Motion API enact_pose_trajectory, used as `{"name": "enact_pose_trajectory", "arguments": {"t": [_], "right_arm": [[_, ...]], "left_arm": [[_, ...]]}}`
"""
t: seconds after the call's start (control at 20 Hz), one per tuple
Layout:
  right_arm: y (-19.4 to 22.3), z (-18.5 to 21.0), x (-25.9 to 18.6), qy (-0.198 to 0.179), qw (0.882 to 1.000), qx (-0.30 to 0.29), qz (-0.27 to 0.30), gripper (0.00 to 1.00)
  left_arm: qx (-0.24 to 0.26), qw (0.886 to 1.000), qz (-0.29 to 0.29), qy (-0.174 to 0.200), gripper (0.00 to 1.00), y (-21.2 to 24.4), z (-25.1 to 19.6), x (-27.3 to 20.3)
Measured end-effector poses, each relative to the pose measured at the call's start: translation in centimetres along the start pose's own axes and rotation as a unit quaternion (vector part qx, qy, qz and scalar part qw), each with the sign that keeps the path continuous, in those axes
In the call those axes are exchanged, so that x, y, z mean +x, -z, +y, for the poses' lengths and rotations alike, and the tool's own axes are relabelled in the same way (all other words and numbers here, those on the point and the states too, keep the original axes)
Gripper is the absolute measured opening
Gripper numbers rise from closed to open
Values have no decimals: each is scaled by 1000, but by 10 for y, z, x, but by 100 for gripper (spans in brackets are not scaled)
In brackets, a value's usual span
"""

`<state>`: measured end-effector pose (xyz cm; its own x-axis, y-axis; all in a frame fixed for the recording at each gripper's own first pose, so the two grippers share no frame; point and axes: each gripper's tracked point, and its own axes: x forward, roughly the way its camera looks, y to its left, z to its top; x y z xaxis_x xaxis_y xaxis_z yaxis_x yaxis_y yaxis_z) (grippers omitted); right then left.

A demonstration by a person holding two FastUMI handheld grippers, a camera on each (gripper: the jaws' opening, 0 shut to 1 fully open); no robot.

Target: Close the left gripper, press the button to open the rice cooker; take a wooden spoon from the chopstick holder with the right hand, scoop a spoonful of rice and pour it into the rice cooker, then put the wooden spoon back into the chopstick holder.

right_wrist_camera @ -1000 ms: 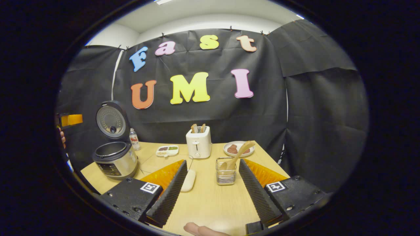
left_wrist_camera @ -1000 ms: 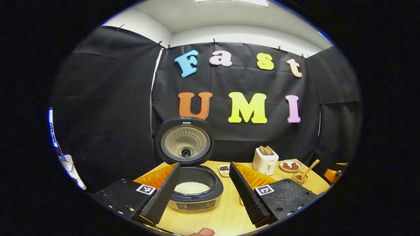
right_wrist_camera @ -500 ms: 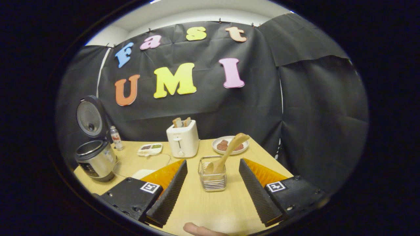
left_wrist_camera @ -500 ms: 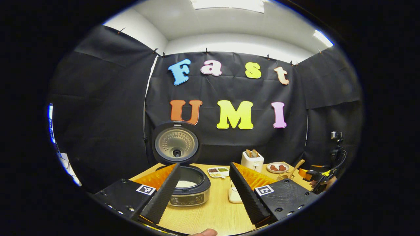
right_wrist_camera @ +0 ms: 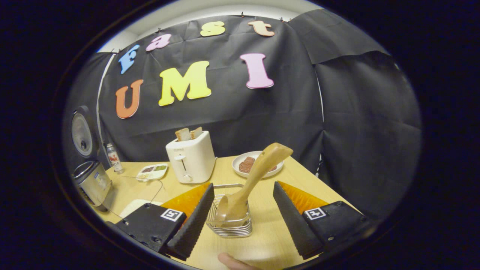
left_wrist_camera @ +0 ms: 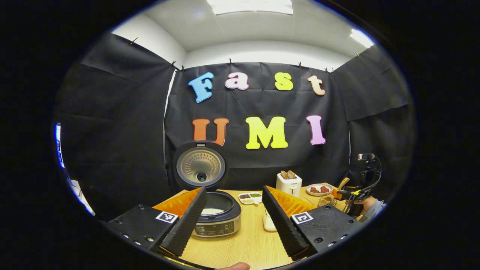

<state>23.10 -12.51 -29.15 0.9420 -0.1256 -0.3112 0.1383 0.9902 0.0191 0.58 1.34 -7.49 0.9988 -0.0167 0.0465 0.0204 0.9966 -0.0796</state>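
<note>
Rice cooker [left_wrist_camera: 216,217] stands open at the left end of the worktop [left_wrist_camera: 247,243], its lid [left_wrist_camera: 200,165] tipped upright at the back and white rice showing in the pot. The left gripper view looks straight at it past the left tongs [left_wrist_camera: 234,225], which are spread wide and hold nothing, with the cooker seen just behind the left-hand finger. That view also takes in a small white dish [left_wrist_camera: 269,224] near the cooker, a divided tray [left_wrist_camera: 250,197], a toaster [left_wrist_camera: 288,183] and a plate [left_wrist_camera: 319,189] farther back. At the far right of it the right tongs [left_wrist_camera: 350,195] show, small, with a sleeve [left_wrist_camera: 371,210] behind them.

The right gripper view gives the close look at the spoon [right_wrist_camera: 249,183]. It leans in the wire holder [right_wrist_camera: 229,217], bowl end down and handle tilted up to the right. The right tongs [right_wrist_camera: 243,225] are wide apart, one finger on each side of the holder, and neither touches the holder or spoon as far as I can see. The cooker [right_wrist_camera: 92,182] sits at the left edge there, a small bottle [right_wrist_camera: 113,159] near it.
</note>
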Motion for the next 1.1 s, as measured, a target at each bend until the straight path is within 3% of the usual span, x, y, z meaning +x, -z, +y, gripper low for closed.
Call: {"name": "enact_pose_trajectory", "arguments": {"t": [0.2,0.25,0.3,0.45,0.55,0.75,0.9,1.1], "right_arm": [[-10,12,20,-34,999,41,-2,97],[-12,14,26,-38,998,50,0,84],[-11,10,31,-32,998,52,1,82],[-15,14,38,-38,998,47,0,55],[-24,6,36,-24,999,39,-20,46],[-31,18,30,-39,998,37,-17,18],[-53,27,12,-45,998,31,-40,12],[-91,38,-18,-30,996,-8,-79,11]], "left_arm": [[12,1000,10,7,94,6,0,10],[14,1000,13,9,94,8,-1,12],[12,1000,16,11,94,10,-1,14],[13,999,26,21,95,14,-3,15],[18,999,30,26,95,18,-3,16],[17,999,31,33,95,22,-1,10],[5,999,36,36,94,25,5,5],[-3,999,33,31,94,21,19,-4]]}}
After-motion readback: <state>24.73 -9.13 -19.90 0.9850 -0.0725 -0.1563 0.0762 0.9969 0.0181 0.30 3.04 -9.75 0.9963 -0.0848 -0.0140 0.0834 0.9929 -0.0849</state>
